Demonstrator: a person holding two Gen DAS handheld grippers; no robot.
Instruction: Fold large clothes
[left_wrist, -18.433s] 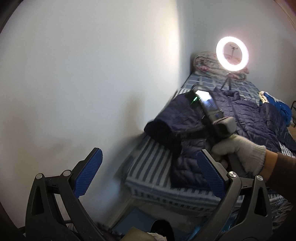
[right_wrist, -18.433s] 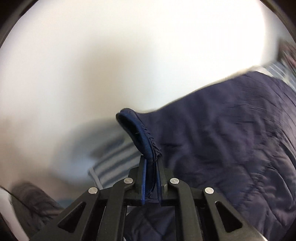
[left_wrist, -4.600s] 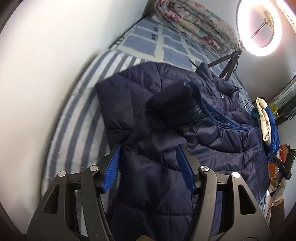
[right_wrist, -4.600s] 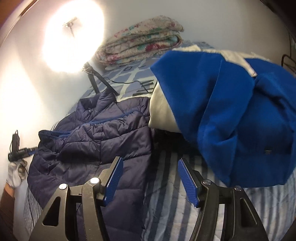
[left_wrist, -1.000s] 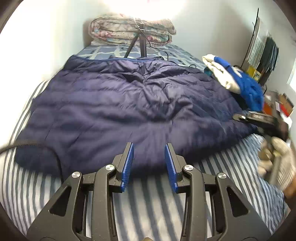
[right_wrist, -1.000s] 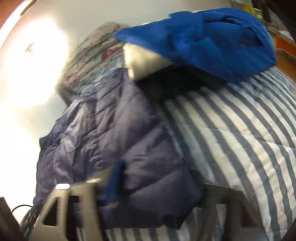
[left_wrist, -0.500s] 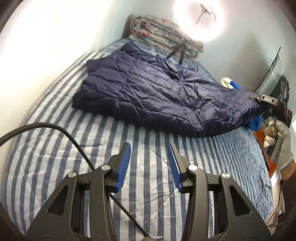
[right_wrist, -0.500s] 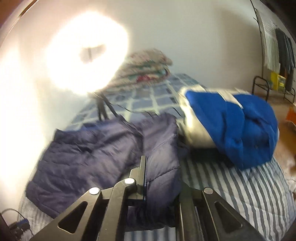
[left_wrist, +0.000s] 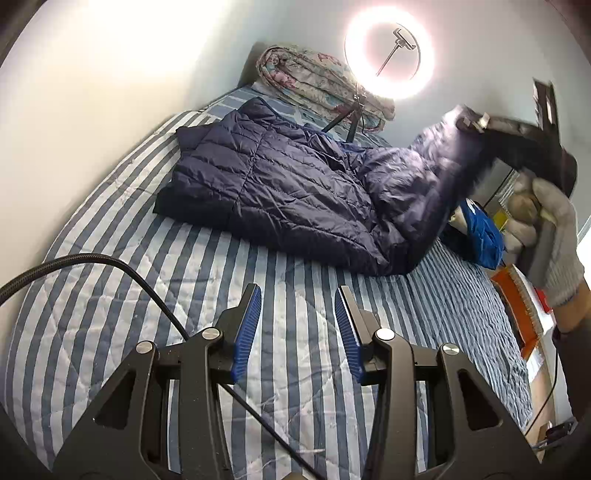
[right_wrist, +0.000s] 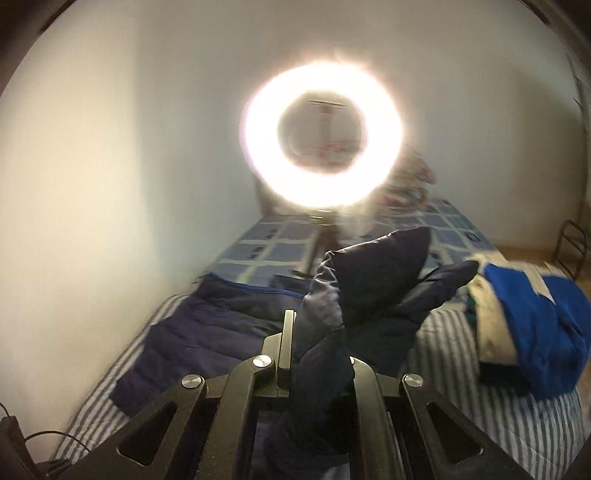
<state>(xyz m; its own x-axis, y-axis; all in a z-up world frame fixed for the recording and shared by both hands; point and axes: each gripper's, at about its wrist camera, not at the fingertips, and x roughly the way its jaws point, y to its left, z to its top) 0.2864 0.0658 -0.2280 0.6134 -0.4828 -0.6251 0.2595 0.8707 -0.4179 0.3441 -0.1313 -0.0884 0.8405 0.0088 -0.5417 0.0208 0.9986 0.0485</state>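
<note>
A navy quilted puffer jacket (left_wrist: 280, 184) lies across the blue-and-white striped bed (left_wrist: 110, 314). Its right corner is raised off the bed, pinched in my right gripper (left_wrist: 476, 125), which a gloved hand (left_wrist: 554, 229) holds high at the right. In the right wrist view the right gripper (right_wrist: 317, 332) is shut on a bunched fold of the jacket (right_wrist: 369, 288), and the rest of the jacket (right_wrist: 207, 332) trails down to the bed. My left gripper (left_wrist: 297, 325) hovers over bare striped bedding near the bed's foot, open, with nothing between its blue pads.
A lit ring light (left_wrist: 388, 51) on a tripod stands at the head of the bed, beside a folded floral quilt (left_wrist: 317, 81). A blue and cream garment (right_wrist: 528, 325) lies bunched at the bed's right side. A black cable (left_wrist: 92, 262) crosses the bedding at left. Walls close in left and behind.
My right gripper has shut on the jacket's corner and lifted it high off the bed. My left gripper has pulled back from the jacket toward the foot of the bed, staying open.
</note>
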